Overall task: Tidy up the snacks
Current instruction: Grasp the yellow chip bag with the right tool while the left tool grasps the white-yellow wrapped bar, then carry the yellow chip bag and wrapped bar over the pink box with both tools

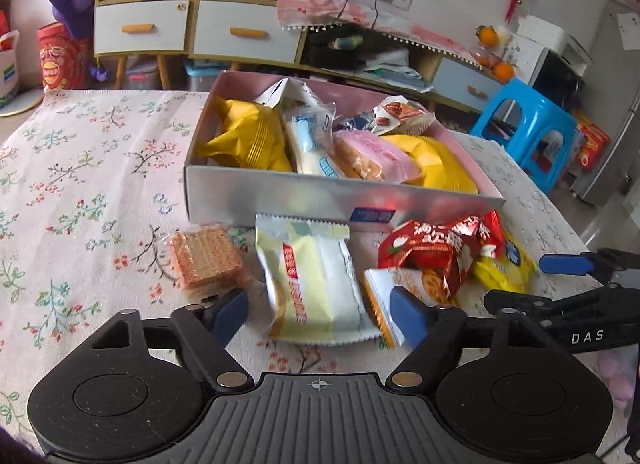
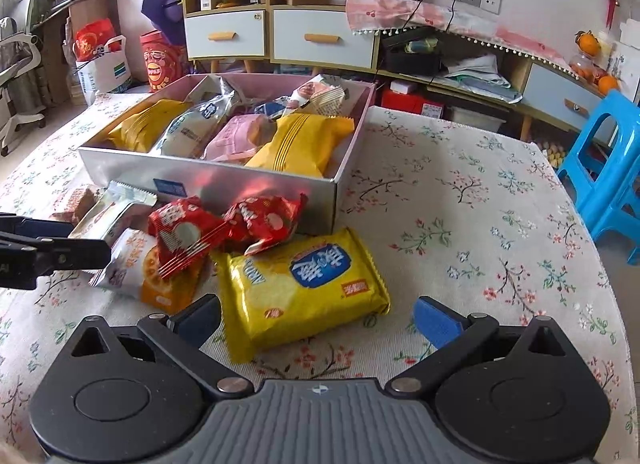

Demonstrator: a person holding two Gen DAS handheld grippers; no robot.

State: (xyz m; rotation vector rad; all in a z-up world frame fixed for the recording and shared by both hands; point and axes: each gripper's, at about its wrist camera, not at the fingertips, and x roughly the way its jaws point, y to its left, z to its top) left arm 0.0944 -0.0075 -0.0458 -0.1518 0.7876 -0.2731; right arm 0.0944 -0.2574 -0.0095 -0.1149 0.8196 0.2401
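Both jaws spread wide: left gripper straddling the pale yellow packet just before the silver box, right gripper astride the yellow biscuit pack; best pinched mid-body, lifted level into the box.

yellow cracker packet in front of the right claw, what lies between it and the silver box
Two red snack packets lie between the yellow cracker packet and the silver box, overlapping the packet's far edge; the right wrist view shows it.
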